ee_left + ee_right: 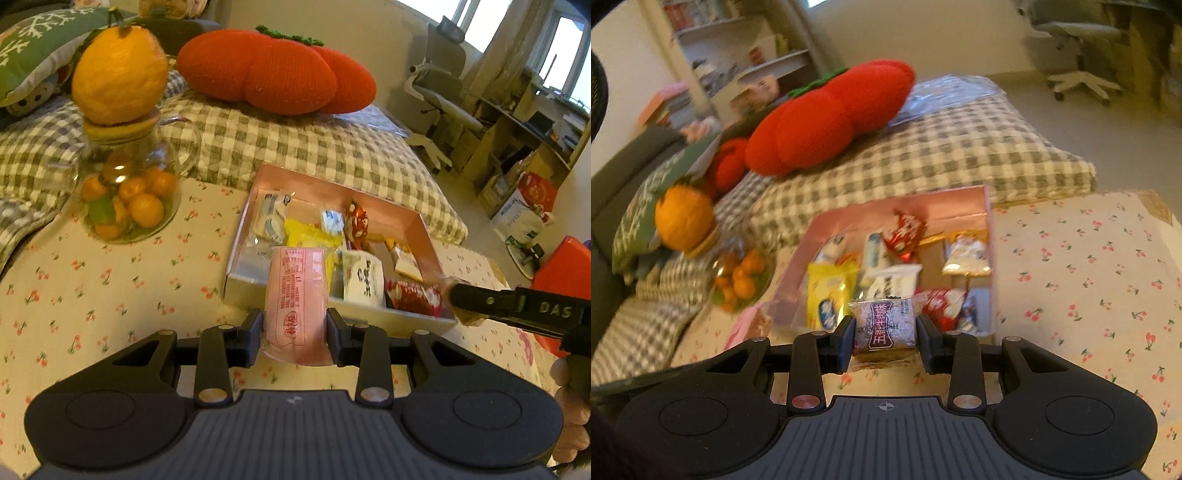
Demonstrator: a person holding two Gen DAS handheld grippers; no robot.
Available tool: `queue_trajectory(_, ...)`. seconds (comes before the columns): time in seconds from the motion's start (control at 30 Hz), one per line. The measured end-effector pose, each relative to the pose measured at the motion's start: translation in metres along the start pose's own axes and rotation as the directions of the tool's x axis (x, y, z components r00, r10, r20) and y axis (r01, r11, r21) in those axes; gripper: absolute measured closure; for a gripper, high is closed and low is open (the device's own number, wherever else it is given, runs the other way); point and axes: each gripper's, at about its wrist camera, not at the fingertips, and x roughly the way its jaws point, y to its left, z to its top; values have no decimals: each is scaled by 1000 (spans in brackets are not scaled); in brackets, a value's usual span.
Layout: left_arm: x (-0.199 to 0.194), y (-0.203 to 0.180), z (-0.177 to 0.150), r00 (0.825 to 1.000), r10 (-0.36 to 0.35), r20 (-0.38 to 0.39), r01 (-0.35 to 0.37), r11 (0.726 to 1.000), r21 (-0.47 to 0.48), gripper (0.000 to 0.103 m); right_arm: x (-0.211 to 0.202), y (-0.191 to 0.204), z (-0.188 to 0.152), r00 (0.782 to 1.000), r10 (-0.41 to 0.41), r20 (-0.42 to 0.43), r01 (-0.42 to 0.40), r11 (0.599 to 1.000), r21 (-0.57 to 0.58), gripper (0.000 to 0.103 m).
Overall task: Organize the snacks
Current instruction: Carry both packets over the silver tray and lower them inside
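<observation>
A pink tray (419,225) on the cherry-print cloth holds several wrapped snacks; it also shows in the right wrist view (988,206). My left gripper (295,336) is shut on a long pink snack packet (297,306), held just in front of the tray's near wall. My right gripper (885,339) is shut on a small brown packet with a purple label (885,326), held at the tray's near edge. The right gripper's finger (491,301) reaches in from the right over the tray's near right corner in the left wrist view.
A glass jar of small oranges (127,188) with a large orange (118,74) on its lid stands left of the tray. A red tomato cushion (273,70) lies on the checked quilt (295,147) behind. The cloth (1089,266) stretches right of the tray.
</observation>
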Motion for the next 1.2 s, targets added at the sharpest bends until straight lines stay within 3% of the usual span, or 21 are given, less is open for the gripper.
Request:
queue_trajectory(0.4,46,-26,43,1000,29,9,-29,999,39,70,28,-41,35,999,-30,36,27,995,93,70)
queue_trajectory(0.83,102,-45,63,994,113,2,-113,987,118,70,75,-44,59,998,-43,38,41,997,61,69)
queue_trajectory(1.2,126,-45,72,988,155,3,-153,977,150,70,108,-46,67,996,-83,18,82,996,33,69)
